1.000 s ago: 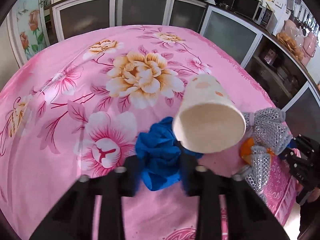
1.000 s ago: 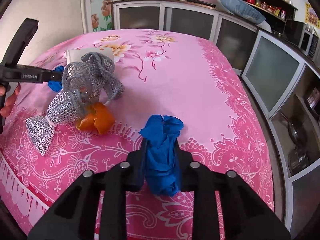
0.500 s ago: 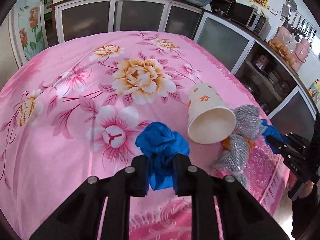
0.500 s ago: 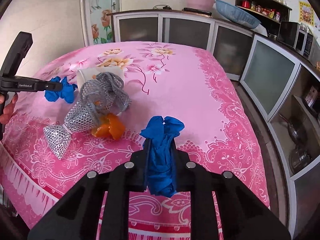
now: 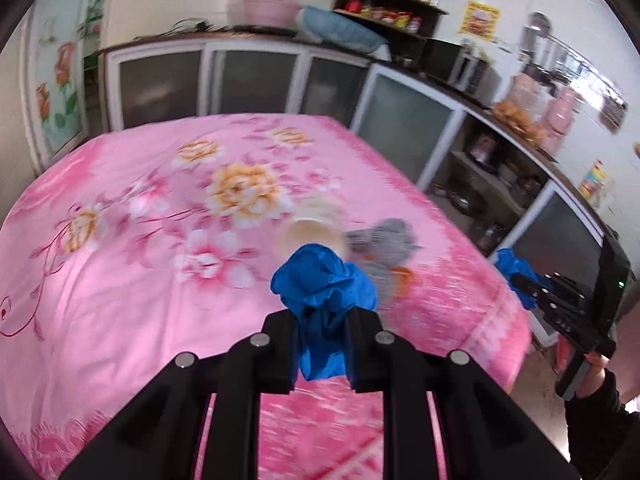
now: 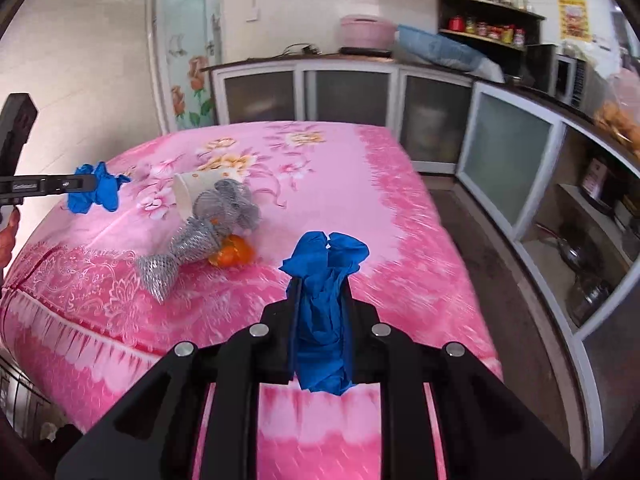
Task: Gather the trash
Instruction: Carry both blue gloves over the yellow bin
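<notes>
- Left gripper point(image 5: 322, 320): fingers narrowed, after closing in a moment ago, and clamped on a crumpled blue glove point(image 5: 322, 296) whose bunched top bulges above the fingertips and whose tail hangs below them, clear of the desk point(image 5: 120, 280) under its pink floral cloth.
- Right gripper point(image 6: 320, 304): fingers likewise narrow, pinching a second blue glove point(image 6: 324, 312), with the wad standing above the fingertips and a longer fold trailing down between them.
- Left wrist view, heavily blurred: just beyond the fingertips, a pale paper cup point(image 5: 310, 232) on its side, probably with its mouth toward the camera; to its right a grey net bag point(image 5: 388, 240) with an orange scrap at its lower edge.
- Only in the left view: off to the right of the fingers, the other gripper seen side-on past the desk edge, a hand point(image 5: 596, 364) in a dark sleeve on its handle.
- Right wrist view, sharper: ahead and left of the fingers, the cup touching the net bag, and orange peel point(image 6: 232, 254) tucked against the bag's near side, all resting on the cloth.
- Only in the right view: far left of the fingers, the left gripper side-on, its glove held above the desk surface.
</notes>
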A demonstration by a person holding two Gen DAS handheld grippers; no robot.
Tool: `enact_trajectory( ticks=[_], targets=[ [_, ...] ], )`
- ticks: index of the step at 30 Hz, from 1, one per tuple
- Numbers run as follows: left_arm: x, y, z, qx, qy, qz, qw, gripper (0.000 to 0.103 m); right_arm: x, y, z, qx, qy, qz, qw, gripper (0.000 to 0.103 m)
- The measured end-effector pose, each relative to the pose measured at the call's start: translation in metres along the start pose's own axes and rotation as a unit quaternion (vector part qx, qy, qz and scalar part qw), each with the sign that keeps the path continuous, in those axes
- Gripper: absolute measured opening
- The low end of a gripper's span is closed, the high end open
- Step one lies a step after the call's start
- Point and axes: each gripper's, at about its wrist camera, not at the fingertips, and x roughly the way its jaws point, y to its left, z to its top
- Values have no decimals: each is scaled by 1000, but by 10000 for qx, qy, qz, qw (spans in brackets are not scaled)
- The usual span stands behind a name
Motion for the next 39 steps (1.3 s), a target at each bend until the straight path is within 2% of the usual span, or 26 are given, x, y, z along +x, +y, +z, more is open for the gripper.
enact_trajectory(
  ticks=[4, 9, 16, 21, 27, 39],
  targets=[
    [-13, -58, -5, 401, -107, -400, 9983, 16, -43, -31, -21, 272, -96, -335, 9990, 16],
    [-11, -136, -12, 865, -96, -992, 9913, 16, -92, -73, -53, 632, -148, -807, 9946, 16],
    [19, -253, -33, 1566, 247, -1746, 9718, 16, -142, -132, -106, 1117, -55, -1420, 9835, 16],
    [50, -316, -49, 1842, 525, -2165, 9573, 16, -165, -165, -137, 1413, 8, -1717, 9750, 16],
    [90, -370, -66, 2067, 804, -2386, 9454, 16, -175, -192, -170, 1715, 109, -1946, 9657, 16],
    [156, -427, -93, 2285, 1229, -2343, 9369, 16, -151, -222, -227, 2245, 415, -2005, 9527, 16]
  ],
)
